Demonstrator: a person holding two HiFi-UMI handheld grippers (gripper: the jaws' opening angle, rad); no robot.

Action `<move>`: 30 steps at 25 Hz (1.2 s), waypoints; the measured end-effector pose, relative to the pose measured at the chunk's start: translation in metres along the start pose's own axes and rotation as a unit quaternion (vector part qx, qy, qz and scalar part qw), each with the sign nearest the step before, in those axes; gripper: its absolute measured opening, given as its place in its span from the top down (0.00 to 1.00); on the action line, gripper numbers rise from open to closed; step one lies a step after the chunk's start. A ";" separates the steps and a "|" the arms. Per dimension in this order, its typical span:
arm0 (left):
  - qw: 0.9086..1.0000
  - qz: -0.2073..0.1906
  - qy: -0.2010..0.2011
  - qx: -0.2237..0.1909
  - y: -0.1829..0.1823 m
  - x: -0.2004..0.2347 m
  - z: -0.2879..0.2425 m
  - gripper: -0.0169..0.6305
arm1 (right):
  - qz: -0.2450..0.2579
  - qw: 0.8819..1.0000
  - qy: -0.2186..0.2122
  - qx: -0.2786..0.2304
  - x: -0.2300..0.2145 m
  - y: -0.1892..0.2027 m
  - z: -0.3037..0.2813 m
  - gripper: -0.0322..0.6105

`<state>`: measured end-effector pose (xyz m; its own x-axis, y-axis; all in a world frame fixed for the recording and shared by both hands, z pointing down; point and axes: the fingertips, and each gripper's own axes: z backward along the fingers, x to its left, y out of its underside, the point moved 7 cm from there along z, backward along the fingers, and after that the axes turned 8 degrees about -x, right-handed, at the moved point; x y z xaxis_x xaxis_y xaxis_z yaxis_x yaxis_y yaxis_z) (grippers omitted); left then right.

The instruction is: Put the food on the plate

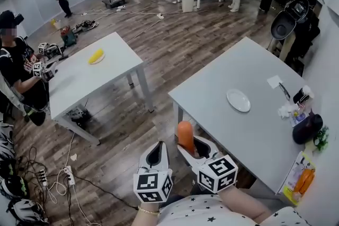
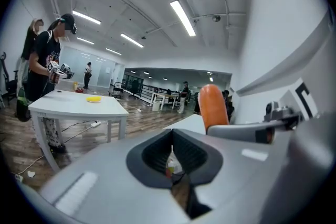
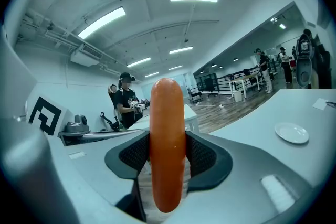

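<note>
An orange sausage stands upright between the jaws of my right gripper, which is shut on it. In the right gripper view the sausage fills the gap between the dark pads of that gripper. A small white plate lies on the grey table, ahead and to the right of the sausage; the plate has nothing on it. My left gripper hangs just left of the right one, off the table's corner. Its jaws are together with nothing in them, and the sausage shows beside them.
At the table's right edge lie a black object, a packet of orange food, wrappers and a paper slip. A second table with a yellow item stands left, a person beside it. Cables cross the floor.
</note>
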<state>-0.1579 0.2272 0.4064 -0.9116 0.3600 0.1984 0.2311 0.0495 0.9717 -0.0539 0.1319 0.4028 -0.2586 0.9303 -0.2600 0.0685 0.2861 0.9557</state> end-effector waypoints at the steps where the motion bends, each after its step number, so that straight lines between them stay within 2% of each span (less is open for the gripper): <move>1: 1.000 -0.001 0.006 0.001 -0.001 -0.006 -0.010 0.96 | 0.001 1.000 0.004 -0.001 -0.010 -0.003 -0.001 0.62; 9: 0.998 -0.013 0.061 0.009 -0.006 -0.054 -0.102 0.96 | 0.001 0.999 0.044 -0.013 -0.100 -0.030 -0.008 0.62; 18: 0.992 -0.012 0.119 0.027 -0.001 -0.114 -0.194 0.96 | -0.006 0.993 0.115 -0.020 -0.200 -0.050 0.012 0.62; 23: 0.987 -0.012 0.154 0.036 0.006 -0.149 -0.235 0.96 | -0.011 0.987 0.161 -0.019 -0.250 -0.054 0.030 0.62; 30: 0.979 -0.018 0.194 0.052 0.017 -0.192 -0.275 0.96 | -0.012 0.981 0.196 -0.005 -0.297 -0.053 0.051 0.62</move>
<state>-0.0723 -0.0976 0.4196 -0.9757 -0.0246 0.2177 0.2112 0.1577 0.9646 0.0681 -0.1483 0.4226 -0.6107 0.7629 -0.2121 0.0485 0.3033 0.9516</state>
